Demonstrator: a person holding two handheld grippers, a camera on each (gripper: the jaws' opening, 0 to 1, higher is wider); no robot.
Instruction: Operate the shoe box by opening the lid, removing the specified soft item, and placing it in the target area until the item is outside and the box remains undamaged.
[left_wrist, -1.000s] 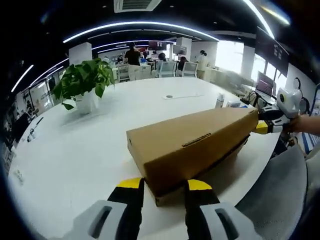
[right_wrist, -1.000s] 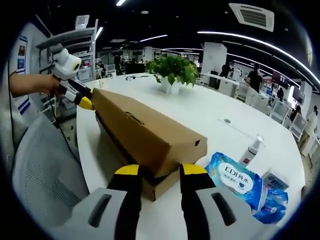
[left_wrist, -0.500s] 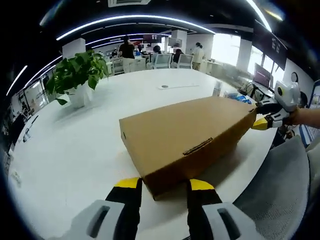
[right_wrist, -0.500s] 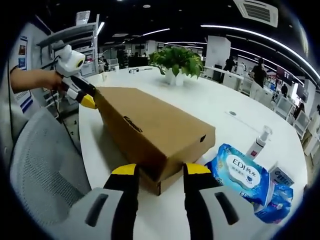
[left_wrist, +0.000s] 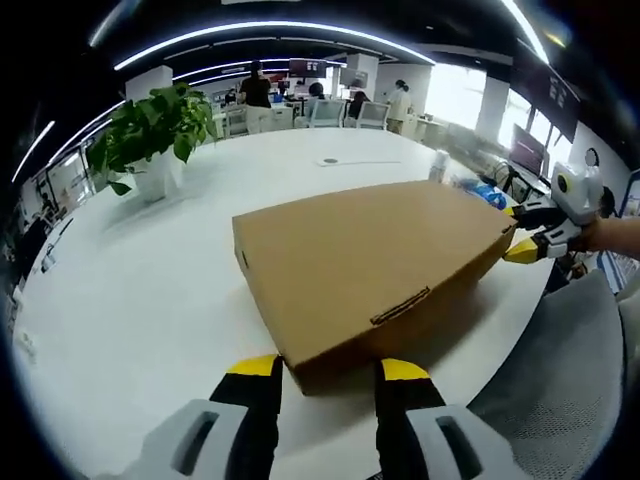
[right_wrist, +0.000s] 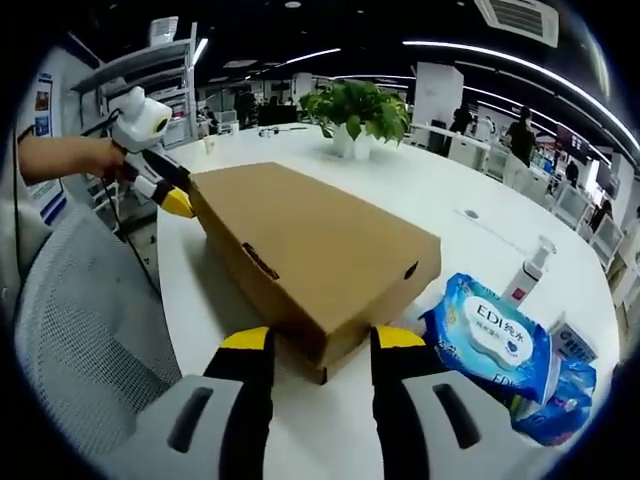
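A brown cardboard shoe box (left_wrist: 370, 270) lies with its lid down on the round white table (left_wrist: 130, 290). In the left gripper view my left gripper (left_wrist: 327, 368) stands open, its yellow-tipped jaws on either side of the box's near corner. The right gripper (left_wrist: 525, 245), held by a hand, touches the far right corner. In the right gripper view the box (right_wrist: 310, 250) runs away to the left. My right gripper (right_wrist: 322, 340) is open around its near end. The left gripper (right_wrist: 165, 195) sits at the far corner. Nothing of the box's inside shows.
A potted green plant (left_wrist: 150, 135) (right_wrist: 360, 110) stands farther in on the table. A blue wet-wipes pack (right_wrist: 490, 335) and a small spray bottle (right_wrist: 528, 270) lie right of the box. A grey mesh chair (right_wrist: 70, 330) (left_wrist: 560, 380) stands at the table's edge. People stand at far desks.
The lid, tilted up a second ago with a gap beneath, has come down onto the box. Both views now look more from above onto its top.
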